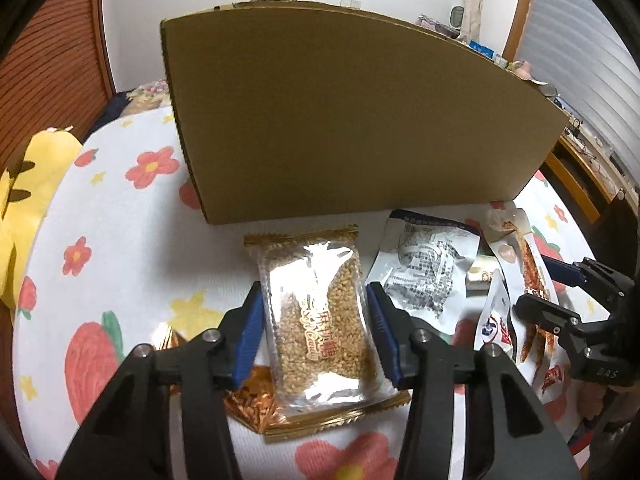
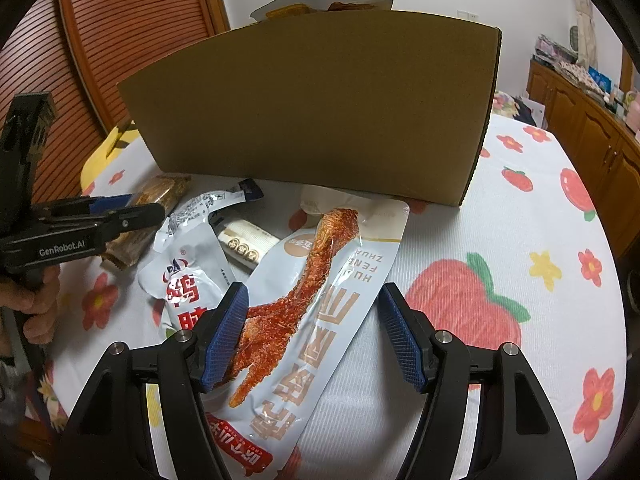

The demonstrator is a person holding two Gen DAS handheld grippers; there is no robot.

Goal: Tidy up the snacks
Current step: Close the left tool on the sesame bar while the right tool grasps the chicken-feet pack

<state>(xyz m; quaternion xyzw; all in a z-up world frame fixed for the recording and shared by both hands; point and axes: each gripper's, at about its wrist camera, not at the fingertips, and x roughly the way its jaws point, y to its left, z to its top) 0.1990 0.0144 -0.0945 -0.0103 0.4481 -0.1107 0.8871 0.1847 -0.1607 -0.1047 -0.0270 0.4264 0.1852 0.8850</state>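
Now the left gripper (image 1: 316, 316) clamps the sesame bar (image 1: 318, 322) just near of the box (image 1: 340, 120); the right gripper (image 2: 312, 332) stands apart over the chicken-foot pack (image 2: 320, 304), further right on the tablecloth (image 2: 520, 216).

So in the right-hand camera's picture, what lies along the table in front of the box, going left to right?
The other tool over a brown sesame bar → crumpled silver-white pouch → small cream roll packet → long chicken-claw packet → bare flowered tablecloth.
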